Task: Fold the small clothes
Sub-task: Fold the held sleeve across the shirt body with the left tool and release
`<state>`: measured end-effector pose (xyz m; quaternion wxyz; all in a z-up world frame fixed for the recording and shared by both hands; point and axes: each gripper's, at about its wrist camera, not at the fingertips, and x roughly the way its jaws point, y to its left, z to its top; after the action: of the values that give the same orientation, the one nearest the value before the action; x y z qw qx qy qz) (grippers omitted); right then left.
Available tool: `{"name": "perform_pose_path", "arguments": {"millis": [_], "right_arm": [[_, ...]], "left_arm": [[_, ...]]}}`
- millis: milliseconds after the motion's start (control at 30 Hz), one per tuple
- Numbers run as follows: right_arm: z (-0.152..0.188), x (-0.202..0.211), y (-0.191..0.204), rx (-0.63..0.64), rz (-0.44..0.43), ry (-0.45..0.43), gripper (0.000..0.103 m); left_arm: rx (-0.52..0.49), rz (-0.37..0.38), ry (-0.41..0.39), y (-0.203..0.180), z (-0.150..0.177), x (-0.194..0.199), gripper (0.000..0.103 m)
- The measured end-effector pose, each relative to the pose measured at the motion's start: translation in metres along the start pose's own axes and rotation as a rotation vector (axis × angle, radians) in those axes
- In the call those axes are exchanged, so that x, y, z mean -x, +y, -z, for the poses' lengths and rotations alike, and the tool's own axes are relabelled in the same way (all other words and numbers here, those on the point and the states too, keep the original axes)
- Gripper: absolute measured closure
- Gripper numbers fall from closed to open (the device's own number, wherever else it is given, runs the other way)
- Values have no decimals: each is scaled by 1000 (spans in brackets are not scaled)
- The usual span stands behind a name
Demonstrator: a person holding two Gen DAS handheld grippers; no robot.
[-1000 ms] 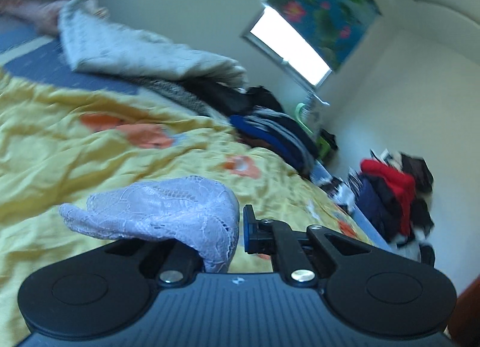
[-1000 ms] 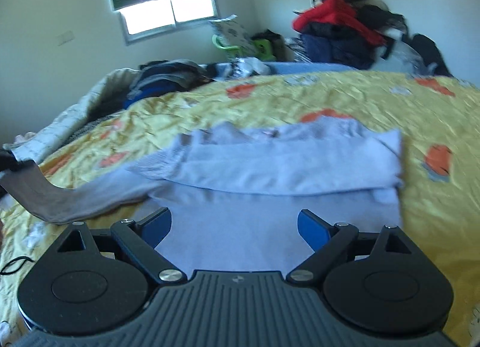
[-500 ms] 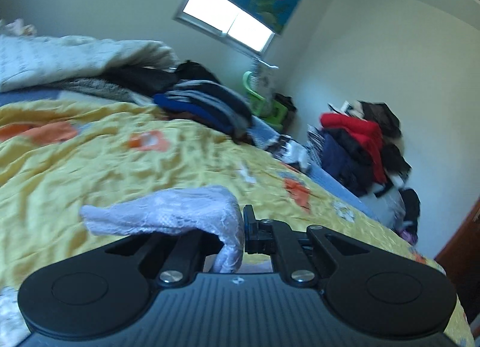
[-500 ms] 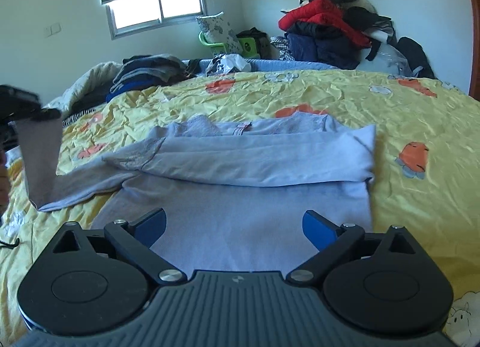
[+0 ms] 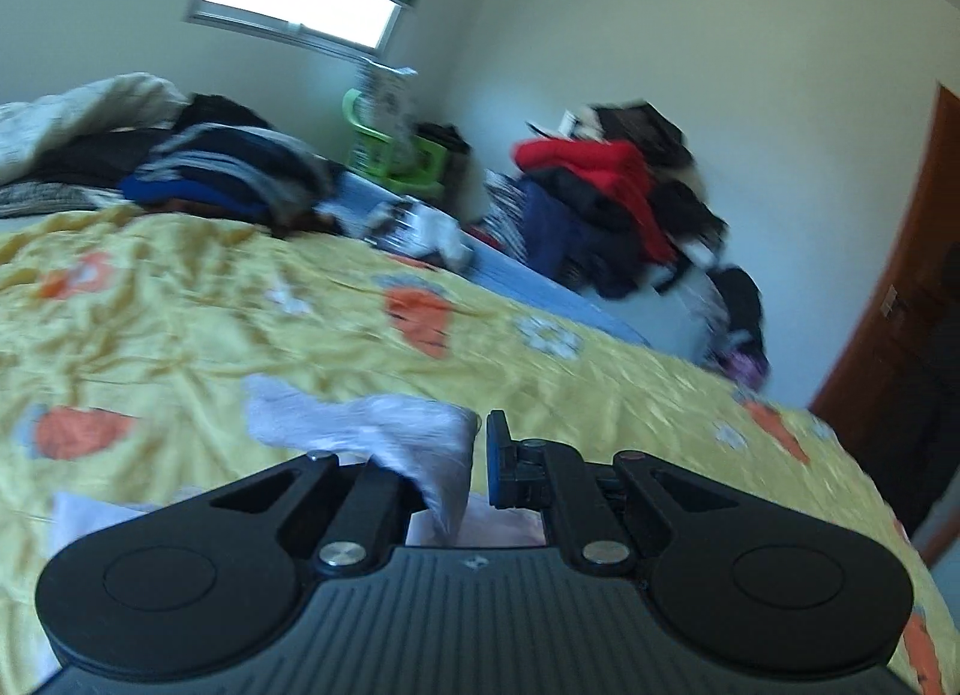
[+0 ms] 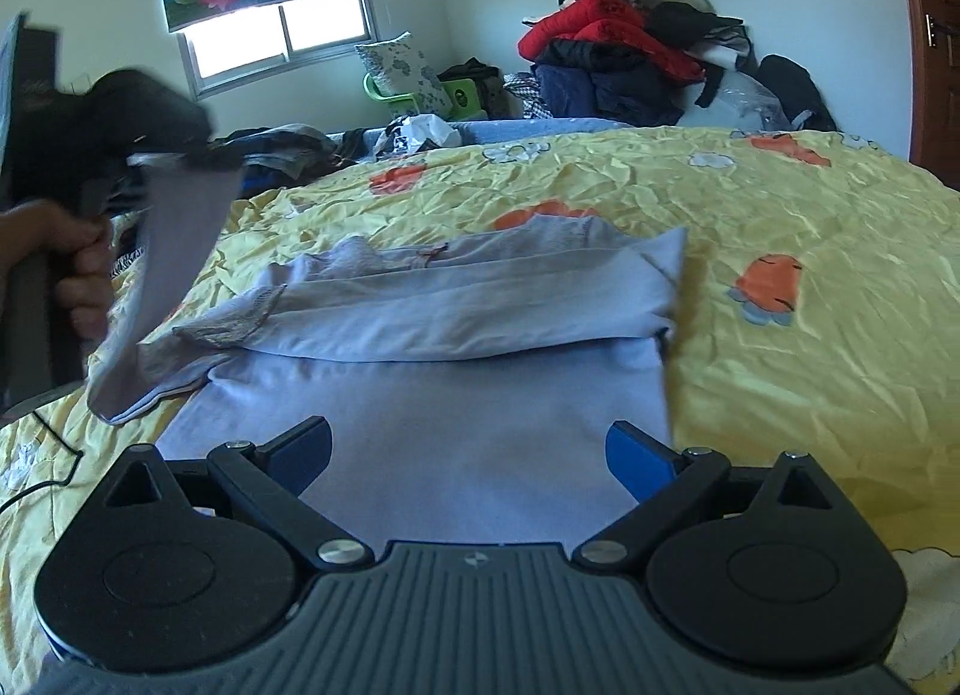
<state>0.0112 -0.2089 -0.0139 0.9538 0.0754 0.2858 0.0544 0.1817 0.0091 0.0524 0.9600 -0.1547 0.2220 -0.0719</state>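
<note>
A pale lilac long-sleeved top lies half-folded on the yellow carrot-print bedspread; the left gripper, clamped on its lace-trimmed sleeve cuff, lifts it, apparently to fold across; the right gripper hovers spread wide above the hem, holding nothing.

Shirt lies on bed, just ahead of right hand-held gripper. Its sleeve rises at left to left hand-held gripper. Window on back wall; clothes pile behind bed, right of window. Door far right.
</note>
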Motion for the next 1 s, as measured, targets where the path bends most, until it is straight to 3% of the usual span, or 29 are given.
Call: {"name": "perform_pose_path", "arguments": {"millis": [500, 1000], "right_arm": [[13, 11, -40, -52, 74, 10, 4], [27, 21, -62, -90, 108, 12, 4]], "left_arm": [[-168, 182, 139, -122, 51, -32, 96], [-244, 274, 223, -167, 88, -49, 96]]}}
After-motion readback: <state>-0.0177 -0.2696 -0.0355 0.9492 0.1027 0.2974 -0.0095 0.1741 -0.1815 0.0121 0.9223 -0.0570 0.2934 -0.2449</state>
